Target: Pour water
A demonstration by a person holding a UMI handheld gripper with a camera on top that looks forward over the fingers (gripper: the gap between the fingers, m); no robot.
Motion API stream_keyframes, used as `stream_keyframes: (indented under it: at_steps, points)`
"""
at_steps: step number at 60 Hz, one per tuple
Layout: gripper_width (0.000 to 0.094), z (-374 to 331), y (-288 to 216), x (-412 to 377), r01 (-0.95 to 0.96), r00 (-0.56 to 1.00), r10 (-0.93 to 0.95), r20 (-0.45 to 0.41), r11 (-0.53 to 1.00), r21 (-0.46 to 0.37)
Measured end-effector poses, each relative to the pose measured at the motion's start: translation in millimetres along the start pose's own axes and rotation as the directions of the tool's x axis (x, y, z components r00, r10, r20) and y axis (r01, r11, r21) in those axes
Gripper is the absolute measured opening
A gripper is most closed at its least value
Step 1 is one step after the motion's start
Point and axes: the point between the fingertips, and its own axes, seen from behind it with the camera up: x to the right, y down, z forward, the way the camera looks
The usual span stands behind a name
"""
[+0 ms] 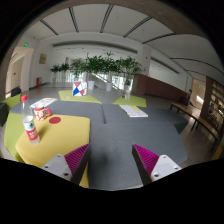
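- Bottle [29, 117]: a clear plastic one with a red cap and a red label, standing upright on a yellow-green table [55, 140] at the left of the frame, left of and beyond the left finger.
- Behind the bottle, a red-and-white box [42, 108] stands on the same table; a small red round thing [55, 120] lies just to the right of the bottle; what it is cannot be told.
- Gripper [110, 160]: its two fingers rise from the bottom of the frame with magenta pads [146, 156] on their inner faces, spread wide apart with only grey floor between them; they hold nothing.
- Upper centre of the frame: a row of green potted plants [100, 68] stands across the hall, with a colourful sign [79, 88] before them.
- More yellow-green tables [128, 100] lie further back, right of centre.
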Motion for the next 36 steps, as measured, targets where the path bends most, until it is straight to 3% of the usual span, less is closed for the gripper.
stream_keyframes:
  at_steps: [18,36]
  points:
    - [0.0849,-4.1,14.6,-67.5,0.003,0.997,-0.001,0.071,1.0,-0.028]
    - [0.0846,-14.9,-2.6,-163.3,0.008,0.991,-0.004,0.131,1.0,-0.023]
